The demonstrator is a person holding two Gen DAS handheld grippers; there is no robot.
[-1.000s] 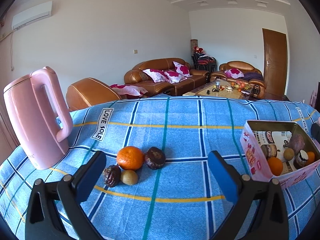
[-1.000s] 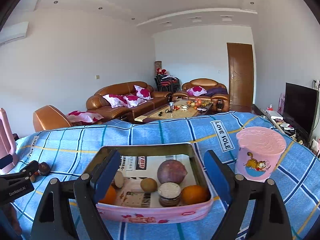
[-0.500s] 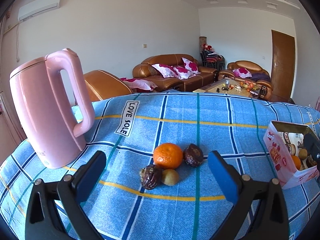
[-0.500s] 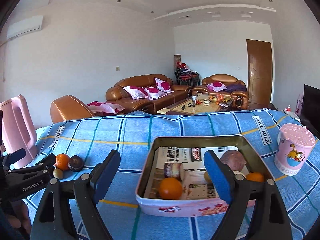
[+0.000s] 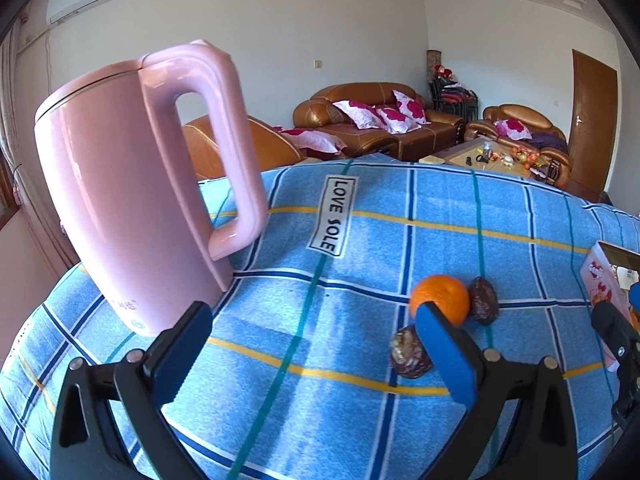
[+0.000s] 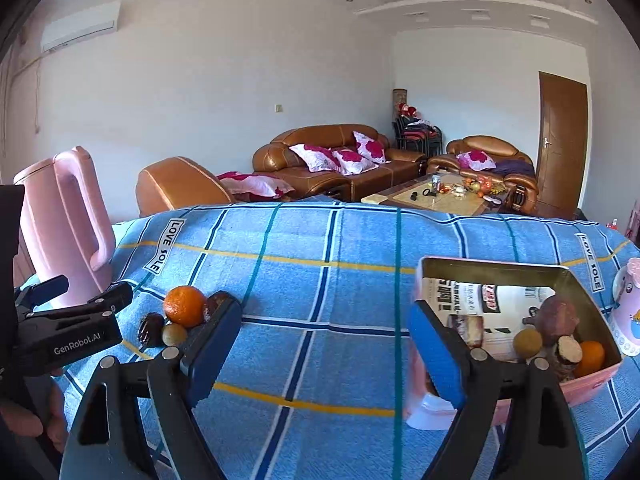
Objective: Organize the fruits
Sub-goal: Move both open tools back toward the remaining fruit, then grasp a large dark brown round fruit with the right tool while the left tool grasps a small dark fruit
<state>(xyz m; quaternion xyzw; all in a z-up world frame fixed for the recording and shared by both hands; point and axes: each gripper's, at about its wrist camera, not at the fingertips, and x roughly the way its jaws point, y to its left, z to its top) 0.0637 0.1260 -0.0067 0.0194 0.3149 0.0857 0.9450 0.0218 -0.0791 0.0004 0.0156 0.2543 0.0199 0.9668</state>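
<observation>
Loose on the blue checked cloth lie an orange [image 5: 440,300] [image 6: 184,306], two dark wrinkled fruits [image 5: 484,306] [image 5: 410,354] and a small brown-green fruit [image 6: 174,334]. My left gripper [image 5: 312,356] is open and holds nothing; the cluster sits at and just beyond its right fingertip. My right gripper [image 6: 324,354] is open over bare cloth, with the cluster by its left finger and the pink tin [image 6: 500,270] behind its right finger. The tin holds an orange [image 6: 592,356], a purple fruit [image 6: 558,320] and other pieces on printed paper.
A tall pink kettle [image 5: 120,200] [image 6: 64,220] stands at the left, close to my left gripper's left finger. A pink cartoon cup [image 6: 628,308] sits past the tin at the right edge. A hand holds the left gripper [image 6: 76,320].
Both grippers have swung left across the cloth. The kettle looms larger in the left wrist view. The fruit cluster now lies at the left gripper's right finger, and the tin has slid right in both views.
</observation>
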